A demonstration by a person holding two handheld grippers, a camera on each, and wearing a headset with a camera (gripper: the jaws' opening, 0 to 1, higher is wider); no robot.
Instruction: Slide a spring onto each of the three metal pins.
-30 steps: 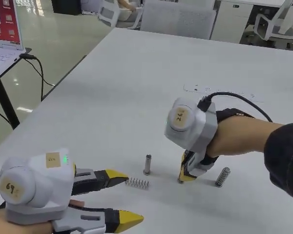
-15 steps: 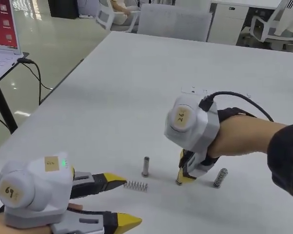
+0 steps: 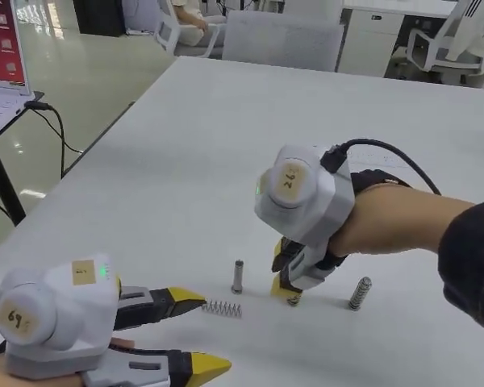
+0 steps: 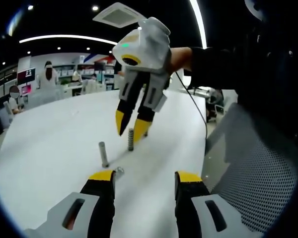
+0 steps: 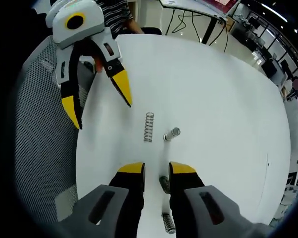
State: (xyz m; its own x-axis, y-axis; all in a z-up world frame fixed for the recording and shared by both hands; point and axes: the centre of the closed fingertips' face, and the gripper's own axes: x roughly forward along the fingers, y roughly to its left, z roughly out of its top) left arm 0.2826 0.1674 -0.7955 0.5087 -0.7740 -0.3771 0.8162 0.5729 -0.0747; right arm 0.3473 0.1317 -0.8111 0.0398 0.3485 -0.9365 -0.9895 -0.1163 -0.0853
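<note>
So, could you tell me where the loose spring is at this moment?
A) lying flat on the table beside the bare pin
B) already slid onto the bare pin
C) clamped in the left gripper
A: the loose spring lies flat on the table next to the bare pin, just ahead of the open left gripper.

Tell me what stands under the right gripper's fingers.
A spring-covered pin stands upright between the open fingers of the right gripper; the head view hides most of it behind them.

"69" on left gripper (image 3: 210, 332), "26" on right gripper (image 3: 286, 292)
</note>
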